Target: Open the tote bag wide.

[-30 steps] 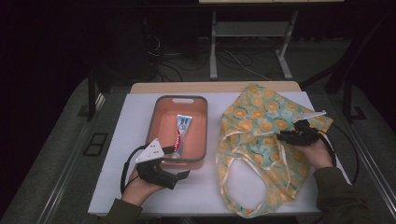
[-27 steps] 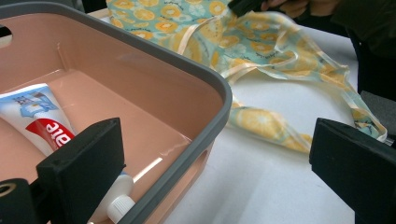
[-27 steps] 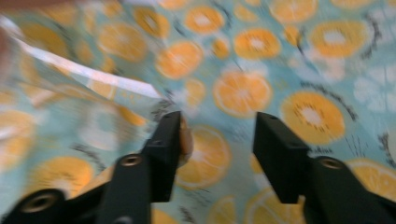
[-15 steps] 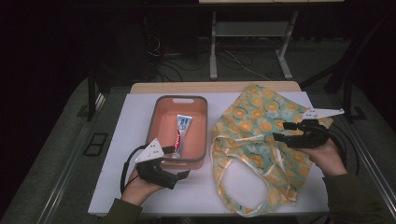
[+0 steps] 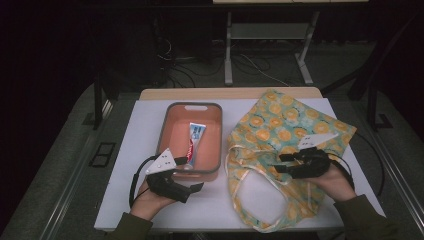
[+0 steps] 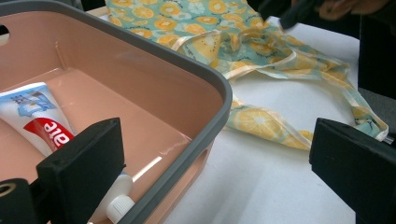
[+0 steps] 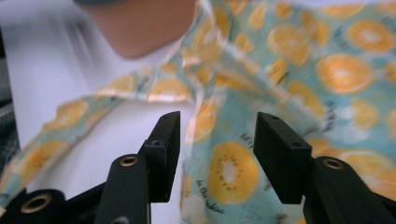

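White bench (image 5: pixel 125 195) carrying, from largest to smallest: a teal cloth bag (image 5: pixel 280 150) printed with orange slices, spread flat on its right half, handles looping toward the near edge; a salmon tub (image 5: pixel 172 125) with a grey rim, left of centre, just beside the bag; a toothpaste tube (image 5: pixel 194 142) lying inside the tub, cap toward the person. Left gripper (image 5: pixel 192 189) held near the tub's near edge, over bare bench. Right gripper (image 5: pixel 281 163) over the bag's near part, above the handle loops.

Left gripper view: fingers (image 6: pixel 84 168) spread wide with nothing between them; the tub's rim (image 6: pixel 205 79) stands directly ahead, and the tube's white cap (image 6: pixel 119 203) lies close to the left finger, inside the tub. The bag's handles (image 6: pixel 280 60) lie beyond on the bench.

Right gripper view: fingers (image 7: pixel 166 154) parted, bag fabric (image 7: pixel 327 74) below the gap; whether they touch it cannot be told, as the picture is blurred. A corner of the tub (image 7: pixel 140 23) shows at the top.
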`<state>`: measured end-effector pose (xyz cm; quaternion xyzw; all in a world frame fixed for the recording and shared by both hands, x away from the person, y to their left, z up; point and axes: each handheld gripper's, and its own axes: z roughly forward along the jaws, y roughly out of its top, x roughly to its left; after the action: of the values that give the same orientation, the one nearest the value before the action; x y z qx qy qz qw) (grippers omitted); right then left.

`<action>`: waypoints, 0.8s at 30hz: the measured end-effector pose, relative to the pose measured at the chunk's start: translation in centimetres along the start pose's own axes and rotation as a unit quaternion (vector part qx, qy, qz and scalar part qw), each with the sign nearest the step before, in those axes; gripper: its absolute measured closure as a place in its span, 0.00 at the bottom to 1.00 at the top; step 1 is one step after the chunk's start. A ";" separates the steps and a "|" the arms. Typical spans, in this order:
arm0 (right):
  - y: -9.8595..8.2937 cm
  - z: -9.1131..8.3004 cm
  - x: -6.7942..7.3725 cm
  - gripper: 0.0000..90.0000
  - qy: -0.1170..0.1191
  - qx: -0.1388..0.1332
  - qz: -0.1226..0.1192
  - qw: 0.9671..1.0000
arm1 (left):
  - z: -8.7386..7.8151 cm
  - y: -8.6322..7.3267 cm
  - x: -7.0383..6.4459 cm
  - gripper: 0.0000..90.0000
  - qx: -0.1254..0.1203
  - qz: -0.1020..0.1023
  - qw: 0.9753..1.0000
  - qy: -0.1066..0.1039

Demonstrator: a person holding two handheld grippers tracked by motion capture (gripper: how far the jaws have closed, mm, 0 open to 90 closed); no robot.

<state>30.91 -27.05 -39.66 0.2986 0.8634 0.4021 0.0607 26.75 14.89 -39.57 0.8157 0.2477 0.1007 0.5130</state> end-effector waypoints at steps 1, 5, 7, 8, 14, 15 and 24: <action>-0.1 0.6 0.1 0.55 0.003 0.010 -0.002 1.000 | 0.0 0.0 0.0 0.02 0.000 0.000 1.000 0.000; -0.7 2.4 0.4 0.54 0.005 0.043 -0.011 0.999 | 0.0 0.0 0.0 0.02 0.000 0.001 1.000 0.000; -1.0 3.2 0.5 0.52 0.004 0.058 -0.020 0.998 | 0.0 0.0 0.0 0.02 0.001 0.001 1.000 0.000; -1.0 3.2 0.5 0.52 0.004 0.058 -0.020 0.998 | 0.0 0.0 0.0 0.02 0.002 0.001 1.000 -0.001; -1.1 3.5 0.6 0.76 0.002 0.069 -0.031 0.997 | 0.0 0.0 -0.1 0.02 0.002 0.001 1.000 -0.001; -1.1 3.3 0.6 0.78 0.000 0.068 -0.030 0.997 | 0.0 0.0 -0.1 0.02 0.001 0.001 1.000 -0.001; -1.4 3.0 -0.3 0.90 0.001 0.065 -0.024 0.998 | 0.1 0.0 -0.1 0.02 0.004 0.002 1.000 -0.002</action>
<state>31.56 -25.91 -42.70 0.2803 0.8949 0.3437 0.0497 26.69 14.76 -39.60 0.8184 0.2454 0.0991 0.5101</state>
